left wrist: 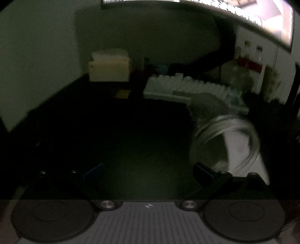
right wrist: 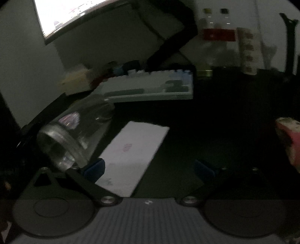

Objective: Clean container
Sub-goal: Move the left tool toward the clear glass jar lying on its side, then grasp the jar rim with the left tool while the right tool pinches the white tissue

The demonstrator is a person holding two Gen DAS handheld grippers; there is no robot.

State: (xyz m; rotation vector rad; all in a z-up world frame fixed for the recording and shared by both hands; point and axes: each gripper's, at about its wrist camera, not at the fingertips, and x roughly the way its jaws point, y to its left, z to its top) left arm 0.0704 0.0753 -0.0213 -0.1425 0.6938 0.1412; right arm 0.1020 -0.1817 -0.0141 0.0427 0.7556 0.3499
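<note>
A clear glass jar (left wrist: 223,142) lies tipped on its side on the dark desk, its mouth toward the cameras. In the left wrist view it sits just beyond the right fingertip (left wrist: 203,173) of my left gripper (left wrist: 149,171), which is open and holds nothing. In the right wrist view the jar (right wrist: 63,138) lies beside the left fingertip (right wrist: 94,169) of my right gripper (right wrist: 150,169), also open and empty. A white sheet or cloth (right wrist: 131,152) lies flat between the right gripper's fingers. A pink sponge (right wrist: 288,138) shows at the far right edge.
A white keyboard (right wrist: 150,86) lies across the desk behind the jar, under a lit monitor (right wrist: 61,15). A cream box (left wrist: 109,65) stands at the back left. Bottles and a stack of cups (right wrist: 247,50) crowd the back right. The scene is dim and blurred.
</note>
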